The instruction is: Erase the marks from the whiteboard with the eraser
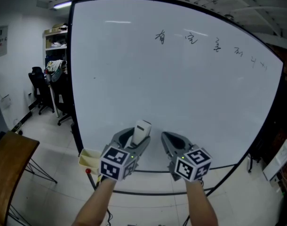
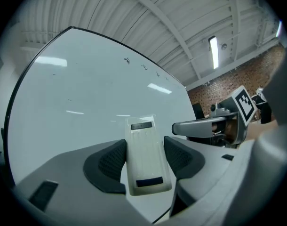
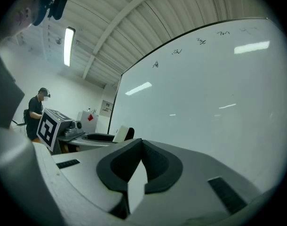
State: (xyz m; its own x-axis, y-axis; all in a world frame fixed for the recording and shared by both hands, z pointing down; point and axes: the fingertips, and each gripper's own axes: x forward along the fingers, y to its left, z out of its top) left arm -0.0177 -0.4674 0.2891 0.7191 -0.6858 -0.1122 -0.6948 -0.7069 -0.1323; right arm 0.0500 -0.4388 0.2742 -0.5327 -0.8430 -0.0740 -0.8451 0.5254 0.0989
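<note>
Grasps the eraser (image 2: 144, 157) in the left gripper (image 1: 134, 142): jaws clenched on both long sides, dark pads pressed against the white body. Holds the eraser upright, with its top end protruding past the jaw tips toward the whiteboard (image 1: 134, 69). Cannot tell whether that end touches the board surface.

Presents the right gripper (image 3: 141, 147) clenched and empty, pads meeting at the tips with nothing between them. Sits just right of the left gripper, at about the same height, apart from it.

Locates the marks (image 1: 190, 39) high above both grippers and to the right, well apart from the eraser. Reads as a row of small dark scribbles descending toward the board's right edge.

Places a small yellow box (image 1: 89, 158) just left of the left gripper, near the board's lower left corner. Places black chairs (image 1: 40, 86) and a shelf (image 1: 56, 39) farther left and higher, and a wooden surface (image 1: 11, 161) far left. Shows a person (image 3: 37, 108) beyond the left gripper, well apart.
</note>
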